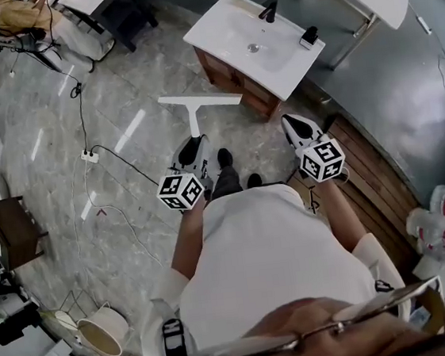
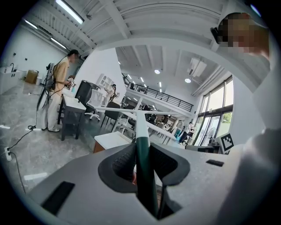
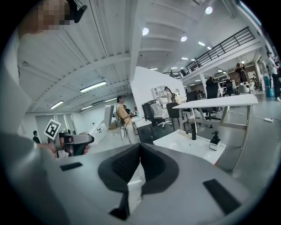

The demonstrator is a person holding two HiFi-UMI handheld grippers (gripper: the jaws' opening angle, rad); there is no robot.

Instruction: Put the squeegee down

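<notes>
squeegee [image 1: 198, 100]: 1 | left tongs [image 1: 195, 140] and right tongs [image 1: 287, 119]: 2 | washbasin [image 1: 214, 34]: 1 | faucet [image 1: 269, 8]: 1

Ahead of us the vanity [image 1: 231, 75] blocks the way. Its white sink top [image 1: 214, 34] lies open but for the faucet [image 1: 269, 8] and soap dispenser [image 1: 309, 37]. Left of the squeegee [image 1: 198, 102], marble floor [image 1: 116, 81] is free, crossed only by a cable [image 1: 81, 109] and power strip [image 1: 89, 156].

Squeegee [image 2: 145, 169]: T-shaped, with a white shaft, a white blade bar and a dark green handle. The handle is clamped between the jaws of the left gripper [image 2: 141, 146], pads pressing on both sides. The shaft runs straight forward past the jaw tips. The blade bar sits crosswise at the far end, roughly level, in the air.
</notes>
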